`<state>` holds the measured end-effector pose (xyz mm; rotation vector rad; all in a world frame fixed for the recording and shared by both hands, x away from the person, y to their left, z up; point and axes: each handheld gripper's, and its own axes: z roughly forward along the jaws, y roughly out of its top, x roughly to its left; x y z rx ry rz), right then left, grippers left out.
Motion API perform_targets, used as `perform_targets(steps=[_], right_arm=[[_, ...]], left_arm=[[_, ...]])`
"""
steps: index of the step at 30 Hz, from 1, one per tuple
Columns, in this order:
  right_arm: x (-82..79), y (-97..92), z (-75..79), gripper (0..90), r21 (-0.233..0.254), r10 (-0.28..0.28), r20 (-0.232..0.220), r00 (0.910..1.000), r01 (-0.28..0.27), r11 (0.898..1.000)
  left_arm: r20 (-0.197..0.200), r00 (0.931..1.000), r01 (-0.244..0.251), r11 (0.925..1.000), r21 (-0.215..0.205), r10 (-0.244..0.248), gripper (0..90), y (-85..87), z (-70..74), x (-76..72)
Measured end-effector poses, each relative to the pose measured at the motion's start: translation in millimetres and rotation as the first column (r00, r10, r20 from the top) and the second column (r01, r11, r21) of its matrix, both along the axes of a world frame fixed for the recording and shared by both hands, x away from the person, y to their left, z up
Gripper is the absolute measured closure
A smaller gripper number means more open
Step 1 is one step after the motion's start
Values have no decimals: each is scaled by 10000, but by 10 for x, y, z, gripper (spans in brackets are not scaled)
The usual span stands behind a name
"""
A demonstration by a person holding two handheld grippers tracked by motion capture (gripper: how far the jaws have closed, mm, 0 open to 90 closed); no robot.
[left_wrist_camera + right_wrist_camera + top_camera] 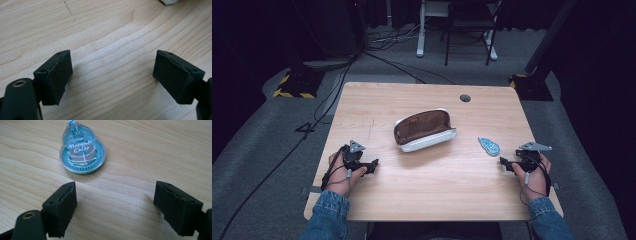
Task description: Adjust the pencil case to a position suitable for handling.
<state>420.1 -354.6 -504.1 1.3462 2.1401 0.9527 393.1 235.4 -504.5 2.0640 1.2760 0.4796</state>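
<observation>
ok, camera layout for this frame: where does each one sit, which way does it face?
High view: above the person's side, looking forward and down on the light wooden table; both forearms enter from the bottom, left claw, right claw, open brown-lined white pouch between.
Left gripper view: rides the left claw, looking along its open black jaws at bare wood.
Right gripper view: rides the right claw, jaws open, facing the teal see-through correction tape dispenser.
Shared: high and right gripper views both show the dispenser.

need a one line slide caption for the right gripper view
Open right gripper poised just short of a teal correction tape dispenser lying flat on the wooden table, nothing between its jaws.
</observation>
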Motion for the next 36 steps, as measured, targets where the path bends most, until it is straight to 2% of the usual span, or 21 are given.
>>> perform_targets(steps=[3,5,11,14,22,27,32,36], right_arm=[[-6,-2,1,186,-3,17,-16,10000,-17,10000],[-8,-3,0,186,-2,34,-12,10000,-34,10000],[-8,-3,1,186,0,32,-16,10000,-32,10000],[-9,-2,0,186,-4,30,-7,10000,-30,10000],[-9,-3,0,186,5,32,-7,10000,-32,10000],[-9,-3,0,186,6,32,-4,10000,-32,10000],[-9,-4,-1,186,12,38,5,10000,-38,10000],[-9,-4,-1,186,14,42,7,10000,-42,10000]], left_arm=[[-80,10000,-18,9999,-99,17,172,17,11,11],[-284,9996,-66,10000,-39,65,207,39,44,21],[-354,9994,42,9999,-163,-48,216,90,125,15],[-224,9997,113,9999,-130,-116,224,102,207,9],[461,9987,222,9978,-630,-193,239,78,441,-3],[774,9962,446,9967,-681,-393,241,-3,512,30],[1082,9934,494,9941,-964,-388,244,-59,580,83],[1302,9908,500,9940,-973,-371,244,-87,635,116]])
